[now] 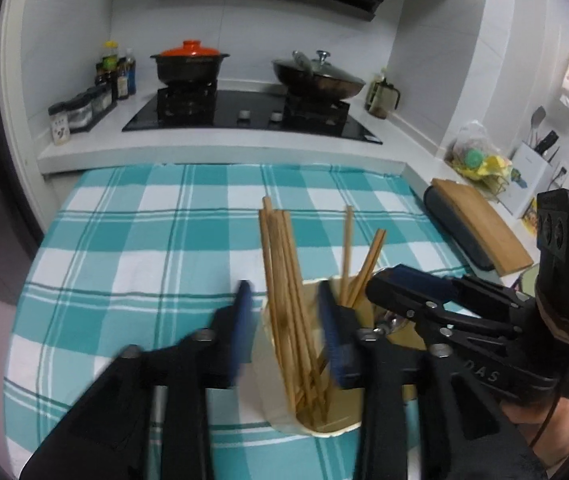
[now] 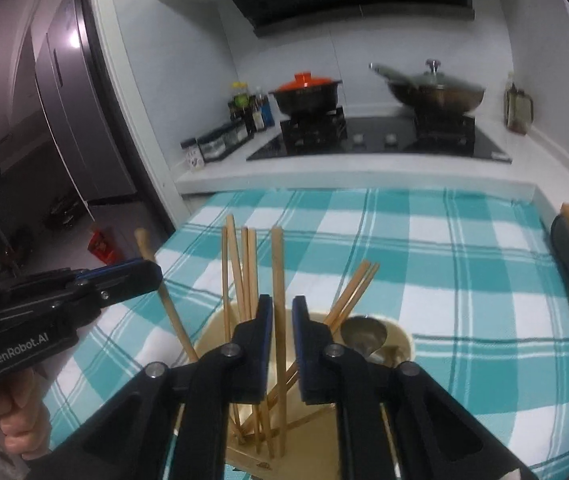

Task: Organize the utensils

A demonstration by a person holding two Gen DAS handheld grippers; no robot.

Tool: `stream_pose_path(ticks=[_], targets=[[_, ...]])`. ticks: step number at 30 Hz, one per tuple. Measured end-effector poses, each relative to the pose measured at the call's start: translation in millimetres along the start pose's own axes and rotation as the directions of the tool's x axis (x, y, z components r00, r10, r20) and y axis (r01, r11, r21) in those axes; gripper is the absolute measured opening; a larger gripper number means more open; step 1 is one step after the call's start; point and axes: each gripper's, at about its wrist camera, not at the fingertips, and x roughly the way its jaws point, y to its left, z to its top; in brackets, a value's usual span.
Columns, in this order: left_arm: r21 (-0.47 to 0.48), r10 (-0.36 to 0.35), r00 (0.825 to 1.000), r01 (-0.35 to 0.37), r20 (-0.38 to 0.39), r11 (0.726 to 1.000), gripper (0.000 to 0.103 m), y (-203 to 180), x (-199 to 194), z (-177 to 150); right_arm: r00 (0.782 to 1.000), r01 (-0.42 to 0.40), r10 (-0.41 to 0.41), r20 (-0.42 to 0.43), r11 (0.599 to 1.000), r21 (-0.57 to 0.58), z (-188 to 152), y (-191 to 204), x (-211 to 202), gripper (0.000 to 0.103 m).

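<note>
I have both grippers over the utensil holder [image 2: 400, 334], a cream, gold-lined cup standing on the table under a teal checked tablecloth [image 1: 144, 240]. From the left wrist, my left gripper [image 1: 286, 332] has its blue-padded fingers spread wide on either side of a bundle of wooden chopsticks [image 1: 280, 280] that stand in the holder; neither pad touches them. Two more chopsticks [image 1: 364, 268] lean off to the right in the same holder.

From the right wrist, my right gripper [image 2: 282, 354] is open by a narrow gap, and one upright chopstick [image 2: 277, 264] stands in that gap; I cannot tell whether the pads touch it. A metal spoon [image 2: 364, 332] lies in the holder just right of the fingers.

Each gripper shows in the other's view, side-on: the right one [image 1: 400, 280] beside the holder's right rim, the left one [image 2: 140, 272] near a slanted chopstick [image 2: 164, 296].

Behind the table are a gas stove [image 1: 244, 110], an orange-lidded pot [image 1: 190, 62] and a lidded wok [image 1: 318, 76].
</note>
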Motion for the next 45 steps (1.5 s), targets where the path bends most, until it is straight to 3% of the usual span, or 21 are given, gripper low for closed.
stream_pose_path(ticks=[1, 2, 5, 9, 12, 17, 21, 25, 29, 36, 45], targets=[[-0.005, 0.02, 1.0, -0.02, 0.019, 1.0, 0.073, 2, -3, -5, 1.0, 0.003, -0.003, -0.013, 1.0, 0.019, -3, -4, 4, 0.044], [-0.003, 0.035, 0.999, -0.035, 0.041, 0.999, 0.08, 3, -9, -9, 1.0, 0.012, -0.012, 0.0, 0.999, 0.039, -7, -7, 1, 0.053], [0.019, 0.056, 0.996, -0.057, 0.062, 0.998, 0.088, 5, -22, -22, 0.998, 0.03, -0.034, 0.059, 0.997, 0.071, -16, -11, -20, 0.054], [0.061, 0.139, 0.983, -0.147, 0.121, 0.987, 0.102, -5, -48, -45, 0.987, 0.082, -0.088, 0.133, 0.996, 0.046, -29, -5, -61, 0.066], [0.059, 0.2, 0.967, -0.211, 0.16, 0.976, 0.102, -16, -69, -63, 0.977, 0.136, -0.137, 0.165, 0.991, 0.016, -47, 6, -92, 0.078], [0.044, 0.319, 0.929, -0.332, 0.185, 0.942, 0.102, -34, -105, -92, 0.971, 0.184, -0.179, 0.16, 0.983, -0.02, -80, 32, -135, 0.086], [0.046, 0.366, 0.905, -0.383, 0.216, 0.922, 0.102, -44, -137, -118, 0.966, 0.207, -0.199, 0.164, 0.978, -0.034, -107, 56, -164, 0.09], [0.045, 0.322, 0.929, -0.335, 0.18, 0.941, 0.102, -47, -162, -145, 0.959, 0.229, -0.22, 0.179, 0.973, -0.031, -130, 76, -191, 0.103], [0.059, 0.338, 0.929, -0.35, 0.151, 0.935, 0.102, -49, -179, -167, 0.952, 0.258, -0.249, 0.176, 0.966, -0.029, -146, 93, -211, 0.103], [0.031, 0.28, 0.951, -0.287, 0.133, 0.958, 0.103, -48, -207, -189, 0.944, 0.302, -0.292, 0.156, 0.952, -0.046, -169, 117, -236, 0.103], [0.043, 0.274, 0.952, -0.282, 0.137, 0.958, 0.103, -60, -229, -198, 0.943, 0.311, -0.301, 0.142, 0.949, -0.05, -183, 133, -256, 0.103]])
